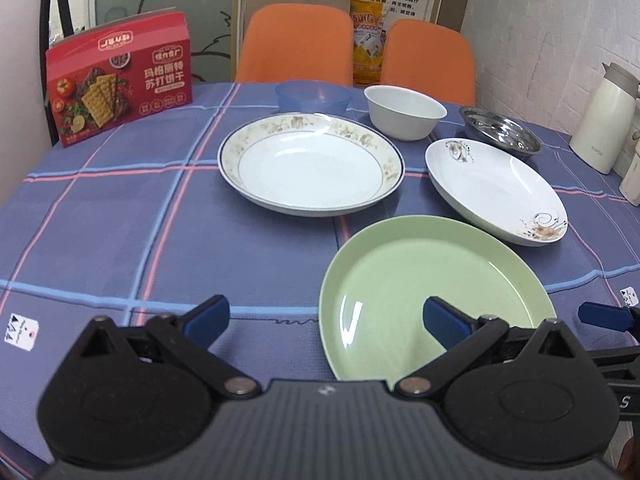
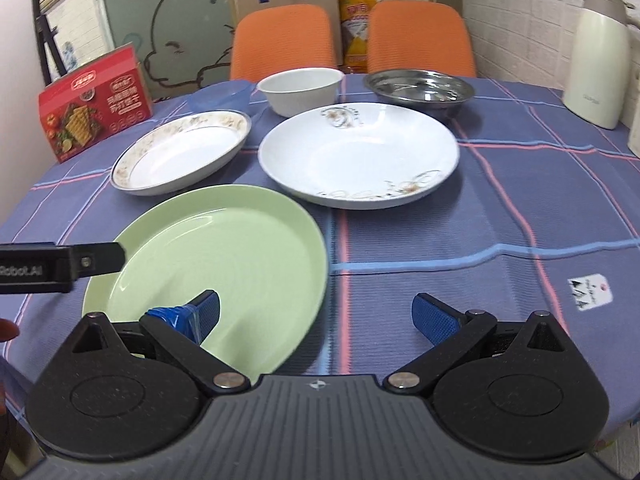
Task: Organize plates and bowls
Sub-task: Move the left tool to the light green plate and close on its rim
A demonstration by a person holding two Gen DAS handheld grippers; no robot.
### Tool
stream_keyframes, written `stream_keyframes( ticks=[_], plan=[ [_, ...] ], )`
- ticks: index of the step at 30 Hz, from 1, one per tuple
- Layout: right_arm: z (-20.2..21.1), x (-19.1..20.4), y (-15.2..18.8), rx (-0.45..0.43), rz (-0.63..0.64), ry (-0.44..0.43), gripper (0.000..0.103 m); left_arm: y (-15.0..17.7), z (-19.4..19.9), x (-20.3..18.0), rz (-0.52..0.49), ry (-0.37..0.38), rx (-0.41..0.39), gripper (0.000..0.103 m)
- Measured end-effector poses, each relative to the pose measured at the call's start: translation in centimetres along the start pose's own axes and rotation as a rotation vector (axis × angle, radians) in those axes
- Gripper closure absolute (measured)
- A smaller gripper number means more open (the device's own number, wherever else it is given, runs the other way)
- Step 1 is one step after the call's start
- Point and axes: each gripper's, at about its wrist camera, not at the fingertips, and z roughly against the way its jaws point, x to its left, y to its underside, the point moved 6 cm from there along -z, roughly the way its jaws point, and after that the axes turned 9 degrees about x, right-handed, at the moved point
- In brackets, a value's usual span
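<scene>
A green plate [image 1: 432,276] [image 2: 224,256] lies nearest on the checked tablecloth. Behind it are a floral-rimmed white plate [image 1: 310,164] [image 2: 180,152] and a white plate with swirl decoration [image 1: 496,188] [image 2: 360,152]. At the back stand a blue bowl [image 1: 314,94] [image 2: 220,94], a white bowl [image 1: 404,110] [image 2: 300,88] and a steel dish [image 1: 500,128] [image 2: 418,88]. My left gripper [image 1: 326,320] is open and empty, its right finger over the green plate's near part. My right gripper [image 2: 316,316] is open and empty, its left finger over the green plate's near edge.
A red cracker box [image 1: 120,76] [image 2: 94,104] stands at the back left. A cream thermos jug [image 1: 604,116] [image 2: 598,56] stands at the right by the wall. Two orange chairs [image 1: 296,42] [image 2: 418,38] are behind the table. The table edge [image 2: 600,420] curves close on the right.
</scene>
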Motion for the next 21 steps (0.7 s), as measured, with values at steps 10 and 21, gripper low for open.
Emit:
stream_keyframes(
  ticks=[10,21],
  plan=[
    [-1.6,1.7,0.6,0.006,0.074,0.003,0.012,0.1,-2.1,-0.4,-0.056,-0.021,0.051,0.005],
    [-1.7,2.3,0.4,-0.051,0.113,-0.032,0.014,0.2,-3.0,-0.7,-0.092,-0.002,0.062,0.007]
  ],
)
